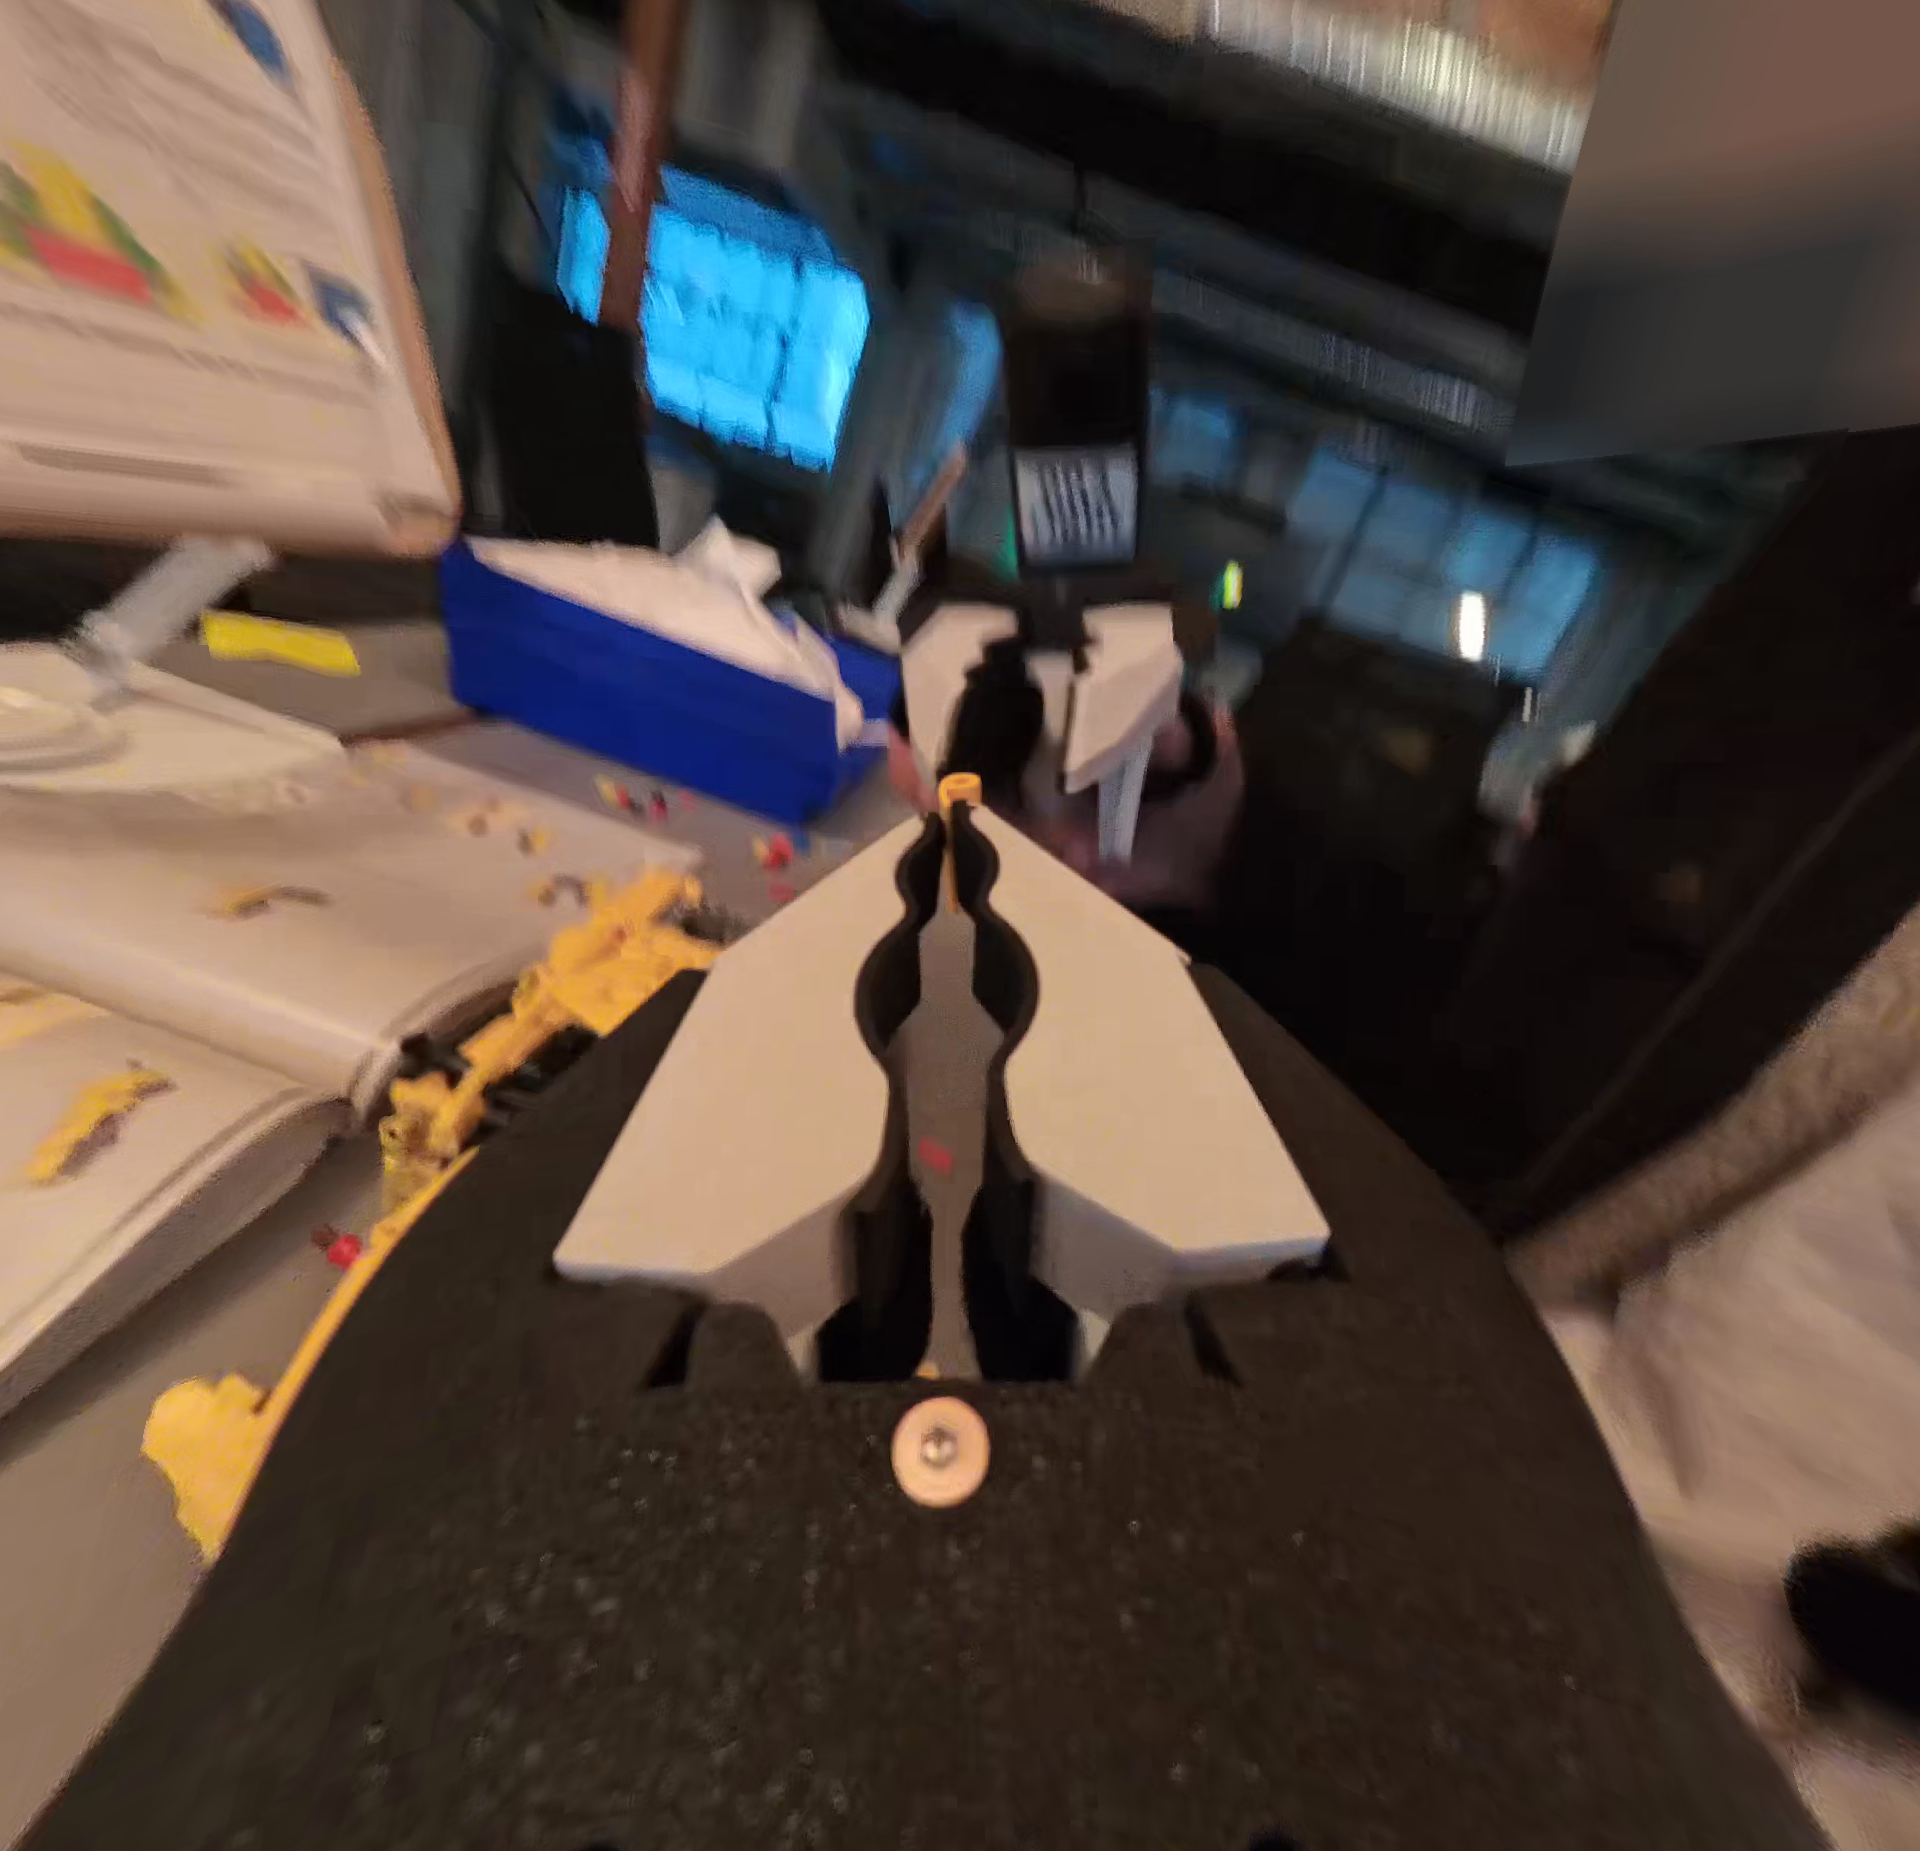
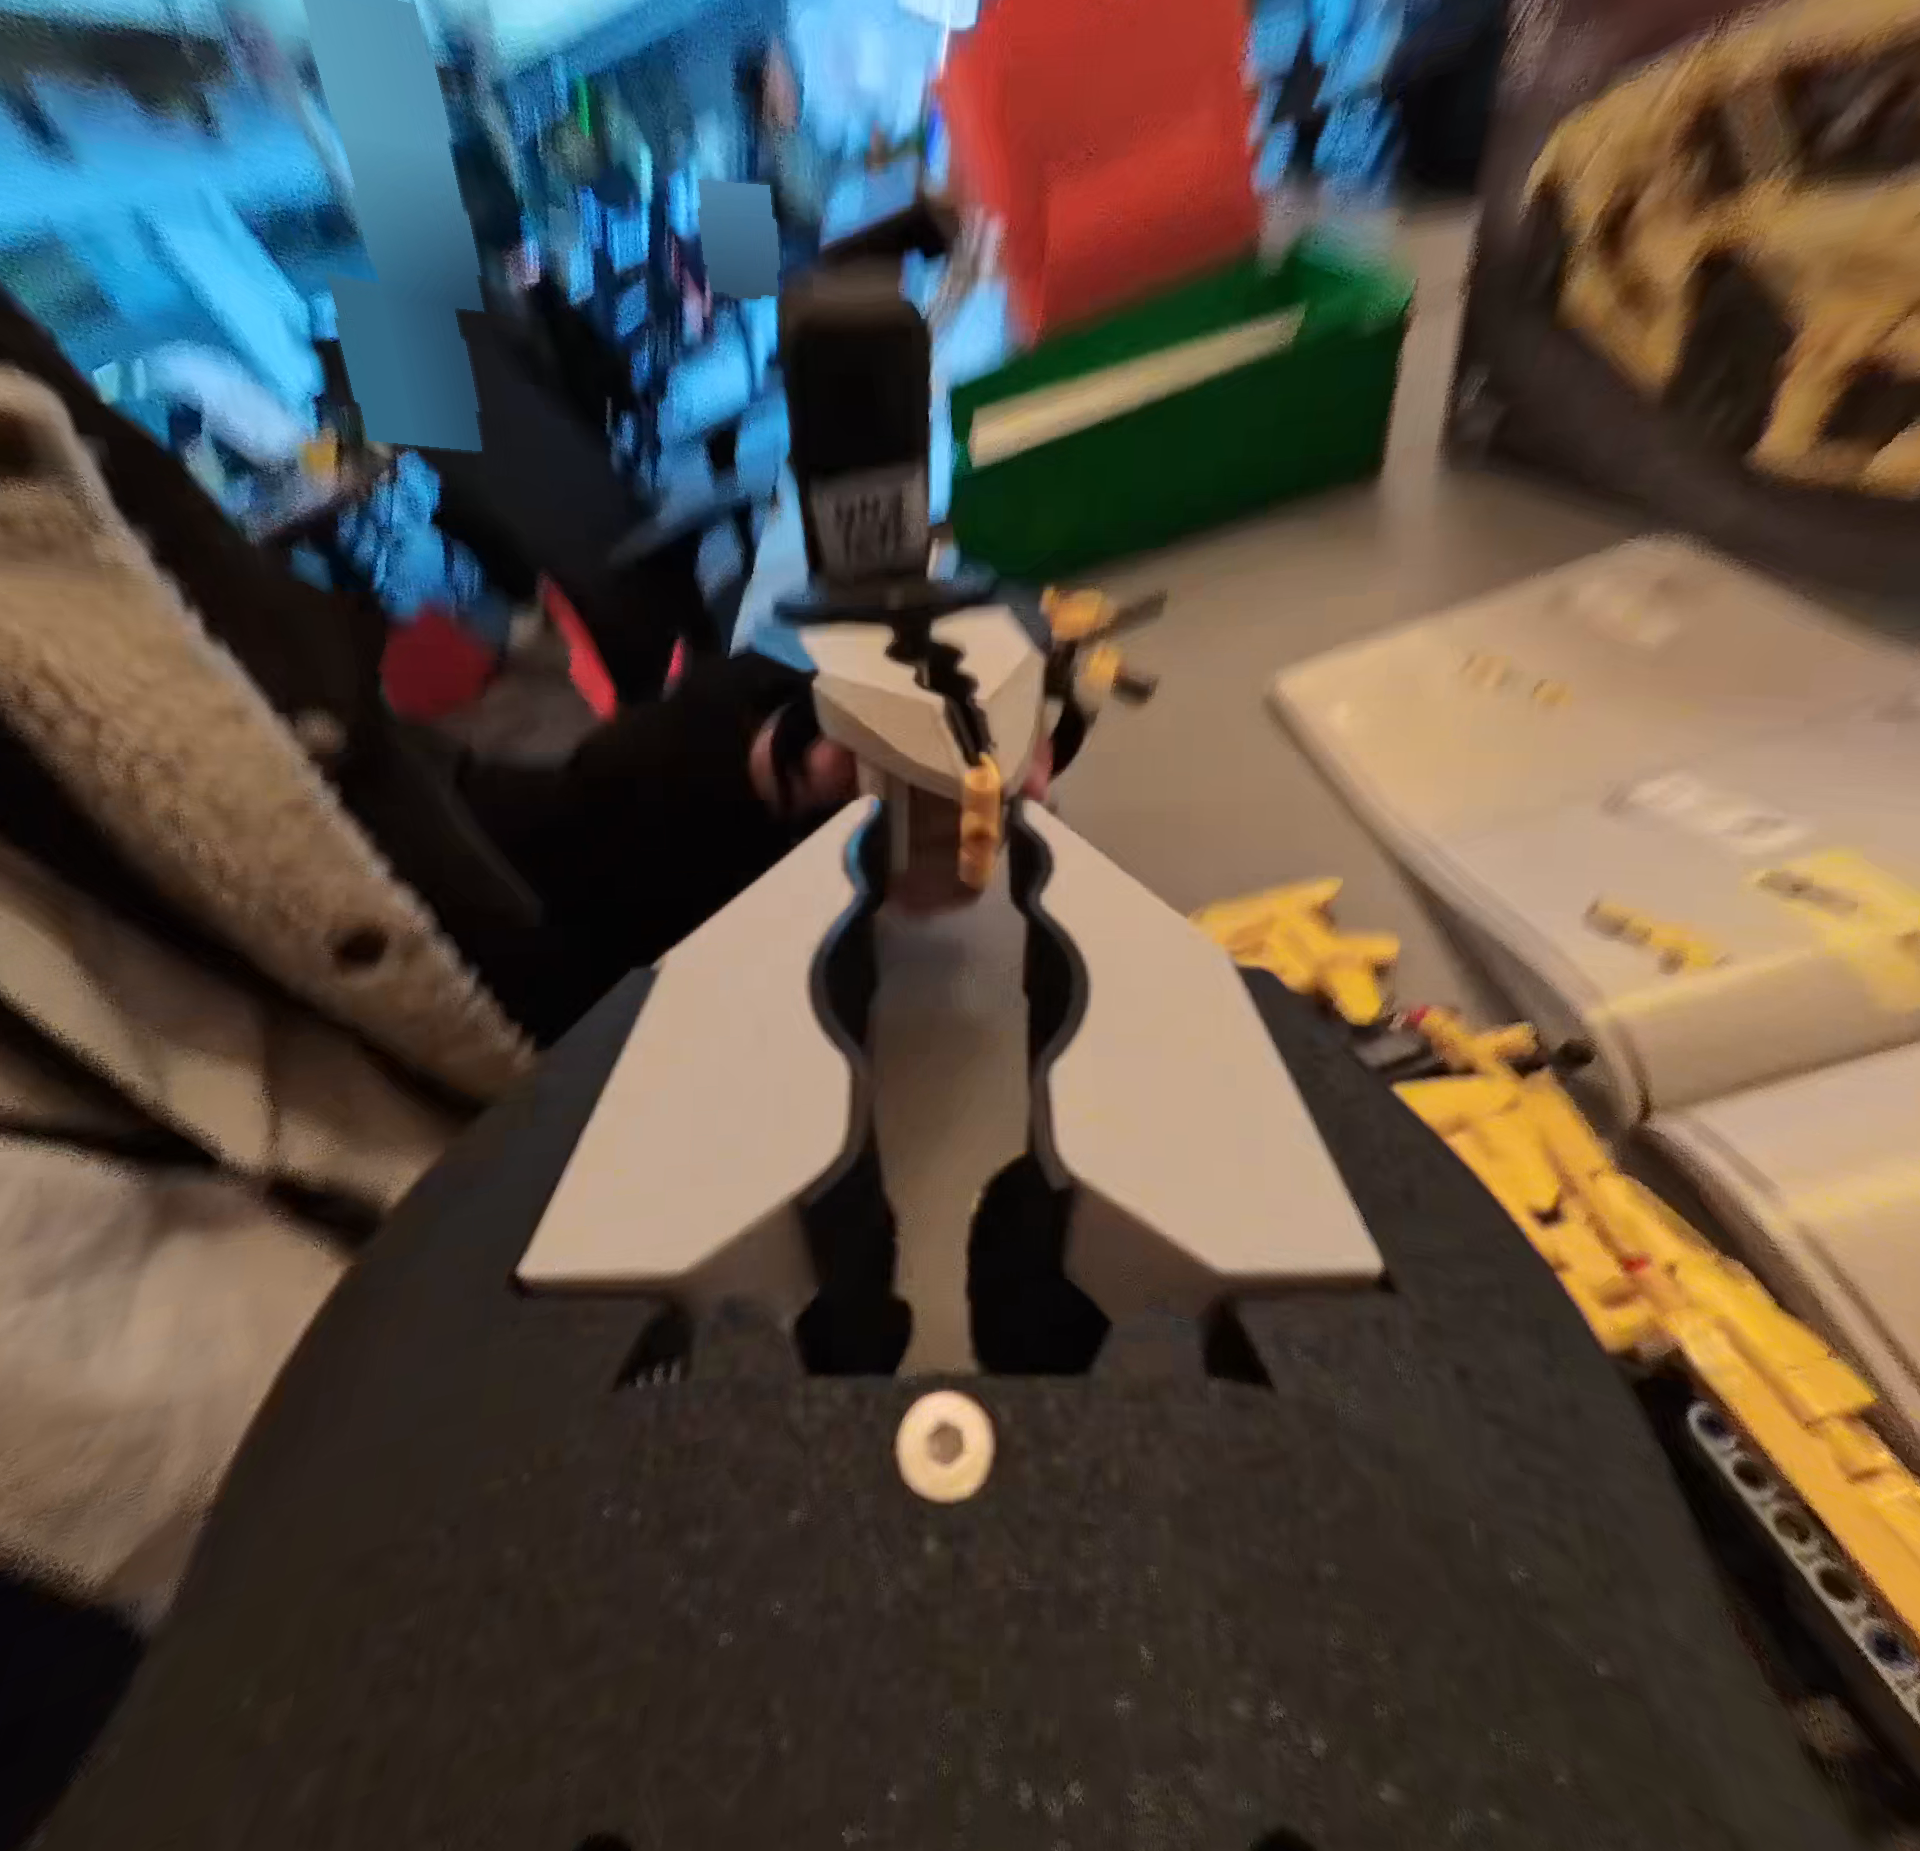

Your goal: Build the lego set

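Note:
My left gripper (image 1: 954,827) is shut on a thin yellow lego piece (image 1: 956,845) that sticks out past its tips. It also shows in the right wrist view (image 2: 971,762), facing me, with the yellow piece (image 2: 977,819) at its tip. My right gripper (image 2: 948,840) is open, and the piece hangs between its fingertips, close to the right finger. In the left wrist view the right gripper (image 1: 1049,705) is just beyond the piece. Both are held above the table. The yellow lego model (image 2: 1558,1188) lies on the table, also seen in the left wrist view (image 1: 582,991).
An open instruction booklet (image 2: 1662,814) lies by the model, also in the left wrist view (image 1: 260,918). A blue tissue box (image 1: 644,679), loose small pieces (image 1: 644,793), a green bin (image 2: 1174,430) and the set's box (image 2: 1714,243) stand around. A person's fleece sleeve (image 2: 208,762) is at the left. The tips of both grippers are at nearly the same place.

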{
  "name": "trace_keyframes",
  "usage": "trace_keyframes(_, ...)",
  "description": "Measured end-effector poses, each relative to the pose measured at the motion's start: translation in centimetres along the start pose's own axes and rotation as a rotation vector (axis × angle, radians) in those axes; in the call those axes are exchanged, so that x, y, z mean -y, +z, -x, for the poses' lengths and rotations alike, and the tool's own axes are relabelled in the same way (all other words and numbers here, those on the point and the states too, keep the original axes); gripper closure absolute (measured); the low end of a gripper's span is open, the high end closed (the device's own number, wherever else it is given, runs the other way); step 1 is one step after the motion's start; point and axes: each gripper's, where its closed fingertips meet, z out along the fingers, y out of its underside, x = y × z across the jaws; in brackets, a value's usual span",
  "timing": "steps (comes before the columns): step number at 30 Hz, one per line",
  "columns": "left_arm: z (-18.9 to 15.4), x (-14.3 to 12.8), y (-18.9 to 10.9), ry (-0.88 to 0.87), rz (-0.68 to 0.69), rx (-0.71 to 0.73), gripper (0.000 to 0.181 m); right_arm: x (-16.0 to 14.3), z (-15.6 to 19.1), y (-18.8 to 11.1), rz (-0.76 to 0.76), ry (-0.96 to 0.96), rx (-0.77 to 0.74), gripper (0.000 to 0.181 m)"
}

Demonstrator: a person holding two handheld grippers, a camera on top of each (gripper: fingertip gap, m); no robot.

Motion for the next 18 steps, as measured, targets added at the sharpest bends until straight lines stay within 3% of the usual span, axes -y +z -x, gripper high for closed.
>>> trace_keyframes(3, -0.1, 3.9, -1.6, -0.097, -0.278, -0.045, 0.181, 1.4, 0.0, 0.0, -0.233, 0.017, -0.051, 0.16)
trace_keyframes(6, -0.4, 4.2, -1.7, -0.142, -0.329, -0.084, 0.18, 2.1, 1.0, 1.2, -0.396, 0.061, -0.018, 0.156)
trace_keyframes(11, -1.1, 3.9, -1.3, -0.142, -0.321, -0.114, 0.18, 2.0, 1.4, 1.7, -0.404, 0.095, 0.038, 0.172)
trace_keyframes(18, -1.3, 3.4, -1.1, -0.127, -0.288, -0.114, 0.181, 1.2, 1.4, 1.7, -0.305, 0.024, 0.006, 0.174)
